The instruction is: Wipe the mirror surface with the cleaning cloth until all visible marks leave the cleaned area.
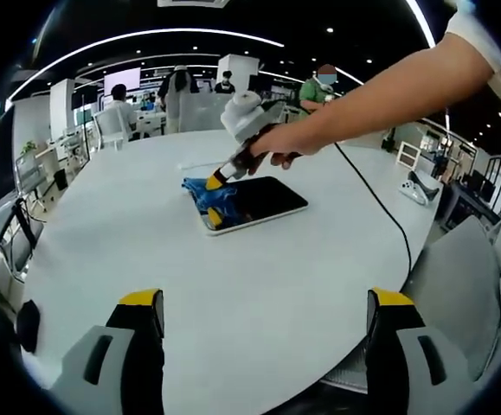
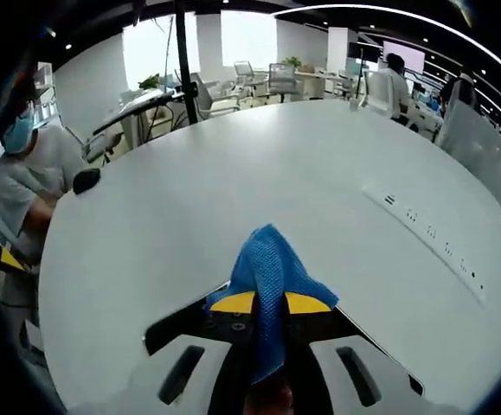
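A blue cleaning cloth [image 1: 228, 199] lies bunched on the left end of a dark rectangular mirror [image 1: 267, 201] with a white frame, flat on the white table [image 1: 233, 294]. My right gripper [image 1: 215, 199], held by a person's arm, is shut on the cloth and pressed down on the mirror. In the right gripper view the cloth [image 2: 267, 259] is pinched between the yellow-tipped jaws of my right gripper [image 2: 270, 303], with the mirror [image 2: 174, 333] dark beneath. My left gripper [image 1: 267, 301] hangs open over the near table edge, holding nothing.
A black cable [image 1: 380, 207] trails from the right gripper across the table. A white controller-like object [image 1: 419, 186] lies at the right edge. A small black object [image 2: 86, 180] and a masked person [image 2: 25, 173] sit at the table's far side. Chairs and desks stand beyond.
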Action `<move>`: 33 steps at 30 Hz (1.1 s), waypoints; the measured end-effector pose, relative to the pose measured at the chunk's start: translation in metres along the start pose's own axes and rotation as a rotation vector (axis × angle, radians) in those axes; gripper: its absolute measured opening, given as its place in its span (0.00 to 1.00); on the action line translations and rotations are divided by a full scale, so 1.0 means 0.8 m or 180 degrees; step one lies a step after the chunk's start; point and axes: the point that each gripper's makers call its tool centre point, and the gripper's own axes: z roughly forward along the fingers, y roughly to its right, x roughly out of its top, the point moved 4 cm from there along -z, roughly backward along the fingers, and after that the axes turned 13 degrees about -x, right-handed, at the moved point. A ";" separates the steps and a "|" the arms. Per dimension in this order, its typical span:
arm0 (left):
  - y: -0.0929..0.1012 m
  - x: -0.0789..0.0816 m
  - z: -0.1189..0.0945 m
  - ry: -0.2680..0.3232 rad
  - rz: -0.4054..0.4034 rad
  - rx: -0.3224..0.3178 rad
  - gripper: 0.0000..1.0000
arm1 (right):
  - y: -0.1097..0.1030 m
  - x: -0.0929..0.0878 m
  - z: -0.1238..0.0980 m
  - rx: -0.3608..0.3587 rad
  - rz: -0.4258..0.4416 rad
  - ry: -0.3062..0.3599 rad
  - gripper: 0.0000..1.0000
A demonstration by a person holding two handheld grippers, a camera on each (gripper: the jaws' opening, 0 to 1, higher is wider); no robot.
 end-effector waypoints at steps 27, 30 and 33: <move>-0.004 -0.004 -0.003 -0.0001 -0.0035 0.0028 0.99 | 0.006 0.006 0.005 -0.0023 0.0084 0.0054 0.17; -0.004 -0.004 -0.002 -0.0006 -0.0030 0.0025 0.98 | 0.009 0.009 0.008 -0.0040 0.0104 0.0079 0.15; -0.004 -0.004 -0.001 -0.0010 -0.0034 0.0019 0.98 | 0.005 0.009 0.012 0.0004 0.0112 0.0021 0.09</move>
